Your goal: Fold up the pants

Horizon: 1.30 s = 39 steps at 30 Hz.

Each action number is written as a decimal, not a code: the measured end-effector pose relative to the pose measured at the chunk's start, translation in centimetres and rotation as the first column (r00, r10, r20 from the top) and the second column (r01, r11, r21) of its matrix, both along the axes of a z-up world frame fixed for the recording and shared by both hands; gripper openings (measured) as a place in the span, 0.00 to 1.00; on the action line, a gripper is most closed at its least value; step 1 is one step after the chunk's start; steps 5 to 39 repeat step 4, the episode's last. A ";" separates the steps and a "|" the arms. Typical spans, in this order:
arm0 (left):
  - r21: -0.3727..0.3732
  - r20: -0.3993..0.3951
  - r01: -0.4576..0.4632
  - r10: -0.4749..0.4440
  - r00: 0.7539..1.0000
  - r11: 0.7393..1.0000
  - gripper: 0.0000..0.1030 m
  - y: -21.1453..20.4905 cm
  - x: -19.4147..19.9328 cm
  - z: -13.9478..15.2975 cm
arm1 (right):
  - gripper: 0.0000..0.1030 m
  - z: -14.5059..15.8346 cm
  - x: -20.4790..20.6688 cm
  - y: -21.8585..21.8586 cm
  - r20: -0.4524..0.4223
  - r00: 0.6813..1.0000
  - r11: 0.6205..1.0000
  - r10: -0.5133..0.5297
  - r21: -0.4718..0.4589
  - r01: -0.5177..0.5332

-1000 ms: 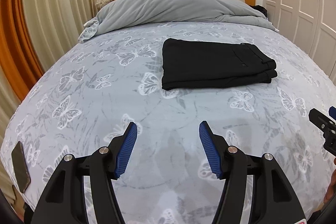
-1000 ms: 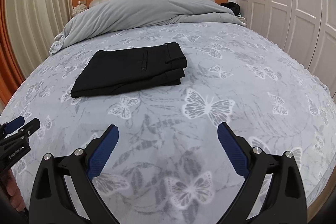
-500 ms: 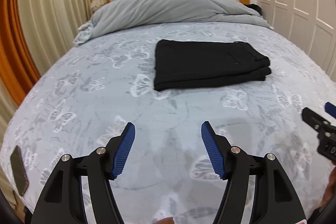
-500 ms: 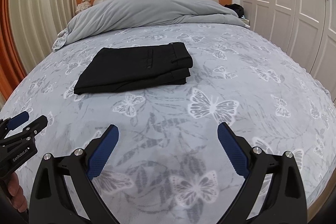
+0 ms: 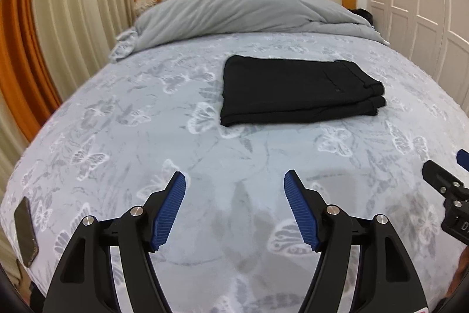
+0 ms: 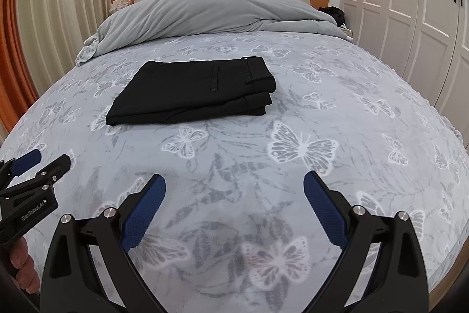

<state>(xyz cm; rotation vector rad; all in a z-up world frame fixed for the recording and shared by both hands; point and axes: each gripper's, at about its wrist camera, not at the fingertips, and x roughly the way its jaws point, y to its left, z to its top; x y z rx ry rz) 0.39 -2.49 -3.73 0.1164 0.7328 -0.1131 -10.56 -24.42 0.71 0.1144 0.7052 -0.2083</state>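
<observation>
Pants (image 5: pixel 299 91), black and folded into a flat rectangular stack, lie on the bed (image 5: pixel 123 119) around its middle, a little toward the headboard end, with the waistband edge turned to the wardrobe side and the stacked fold edges facing the foot of the bed. Both grippers are held low over the foot end, pointing forward and downward across the butterfly-print cover, well apart from the stack.

In the left wrist view, the left gripper (image 5: pixel 234 206) has its blue ribbed pads spread and its jaws are opening; only bare cover lies between them, nothing gripped. The right gripper (image 6: pixel 234 213) stands wide apart too, with only bedding between its fingers and nothing held. Each gripper shows at the edge of the other's view, side by side, neither touching the cover that I can make out. Part of a hand (image 6: pixel 22 269) shows at the lower left of the right wrist view, under the left gripper.

Open cover runs between the grippers and the stack's near edge. A dark phone (image 5: pixel 25 232) lies near the bed's left foot corner. A grey duvet (image 5: pixel 243 13) is bunched along the headboard end, just beyond the stack. Curtains (image 5: pixel 76 8) hang past the left edge; white wardrobe doors (image 5: pixel 416 2) stand past the right edge.
</observation>
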 end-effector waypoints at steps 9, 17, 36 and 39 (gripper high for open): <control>0.003 0.009 0.015 -0.015 1.000 1.000 0.65 -0.4 -0.2 0.0 | 0.90 0.0 0.0 0.1 0.000 1.000 1.000 0.001 -0.001 -0.001; 0.003 0.009 0.015 -0.015 1.000 1.000 0.65 -0.4 -0.2 0.0 | 0.90 0.0 0.0 0.1 0.000 1.000 1.000 0.001 -0.001 -0.001; 0.003 0.009 0.015 -0.015 1.000 1.000 0.65 -0.4 -0.2 0.0 | 0.90 0.0 0.0 0.1 0.000 1.000 1.000 0.001 -0.001 -0.001; 0.003 0.009 0.015 -0.015 1.000 1.000 0.65 -0.4 -0.2 0.0 | 0.90 0.0 0.0 0.1 0.000 1.000 1.000 0.001 -0.001 -0.001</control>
